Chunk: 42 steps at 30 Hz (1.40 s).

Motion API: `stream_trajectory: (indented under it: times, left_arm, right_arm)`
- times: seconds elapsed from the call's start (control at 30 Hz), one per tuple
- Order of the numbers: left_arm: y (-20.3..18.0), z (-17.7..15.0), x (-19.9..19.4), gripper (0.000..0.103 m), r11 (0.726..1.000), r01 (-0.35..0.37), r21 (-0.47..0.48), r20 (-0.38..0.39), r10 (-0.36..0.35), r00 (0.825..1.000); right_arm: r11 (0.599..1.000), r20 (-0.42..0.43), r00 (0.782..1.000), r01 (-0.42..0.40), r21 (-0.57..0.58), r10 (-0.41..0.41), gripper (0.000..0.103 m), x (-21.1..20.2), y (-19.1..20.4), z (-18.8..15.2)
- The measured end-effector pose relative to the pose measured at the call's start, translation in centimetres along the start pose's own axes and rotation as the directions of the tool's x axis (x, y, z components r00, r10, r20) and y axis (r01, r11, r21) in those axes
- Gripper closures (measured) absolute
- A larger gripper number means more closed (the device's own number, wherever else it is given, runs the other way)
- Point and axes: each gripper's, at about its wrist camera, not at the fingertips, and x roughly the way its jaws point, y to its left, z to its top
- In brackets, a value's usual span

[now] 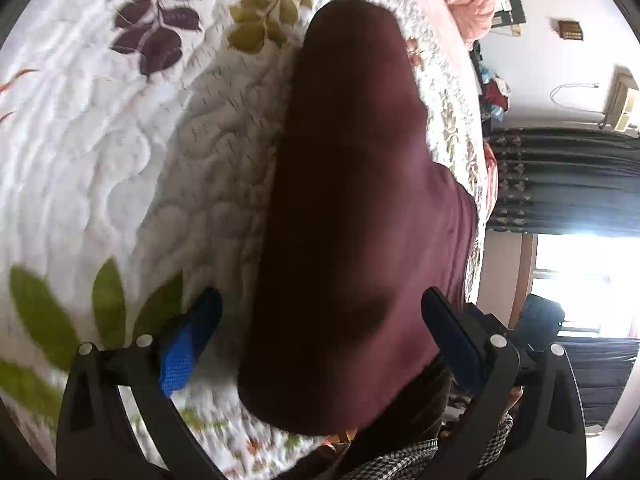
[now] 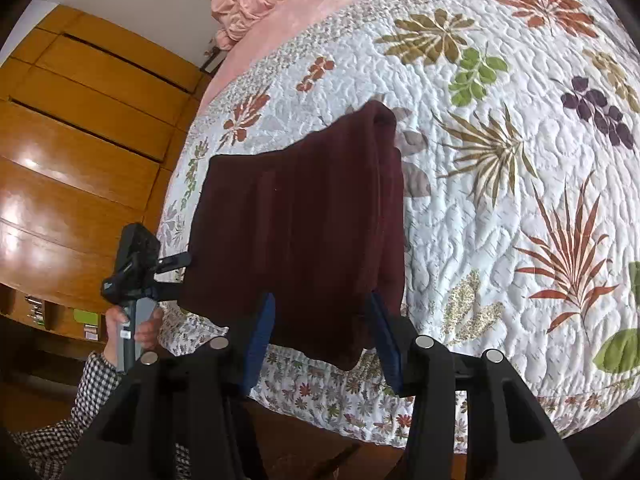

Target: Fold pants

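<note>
My jaws are black plastic frames with round silver screws, blue textured pads [image 1: 178,354] and a grey handle [image 2: 132,328]; my sleeve [image 2: 90,392] is black-and-white check.

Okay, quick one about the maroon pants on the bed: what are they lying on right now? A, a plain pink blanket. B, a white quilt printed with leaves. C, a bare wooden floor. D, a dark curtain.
B: the folded maroon pants rest on the white quilt printed with leaves, near its front edge; the pink blanket lies farther back, apart from them.
</note>
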Motion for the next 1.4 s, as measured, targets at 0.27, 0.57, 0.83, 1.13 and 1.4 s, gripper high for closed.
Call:
stream_trajectory:
  times: [0.27,0.57,0.83,1.13,1.4]
  left_arm:
    - [-2.1,-0.6,1.5,0.054,0.996,-0.037,0.081,0.005,0.037,0.999]
    - [-3.4,-1.3,0.1,0.072,0.988,-0.081,0.132,0.08,0.071,0.994]
    - [-3.5,-1.0,-0.9,0.025,0.977,-0.149,0.151,0.107,0.133,0.985]
    - [-3.3,1.5,-0.3,0.021,0.988,-0.098,0.117,0.031,0.095,0.995]
    - [-3.0,1.1,2.7,0.021,0.986,-0.08,0.149,-0.018,0.084,0.996]
  right_arm:
    - [1.0,-0.005,1.0,0.007,0.026,-0.007,0.054,0.2,-0.7,-0.2]
    - [0.999,0.014,1.0,0.014,0.043,-0.015,0.053,-0.6,-1.5,-0.1]
    - [1.0,0.007,1.0,0.006,0.018,-0.006,0.018,-0.4,-1.5,0.7]
    - [0.993,-0.089,0.991,-0.097,0.074,0.103,0.014,3.6,-4.2,3.2]
    - [0.969,-0.189,0.951,-0.228,0.097,0.243,0.012,8.3,-5.1,4.2]
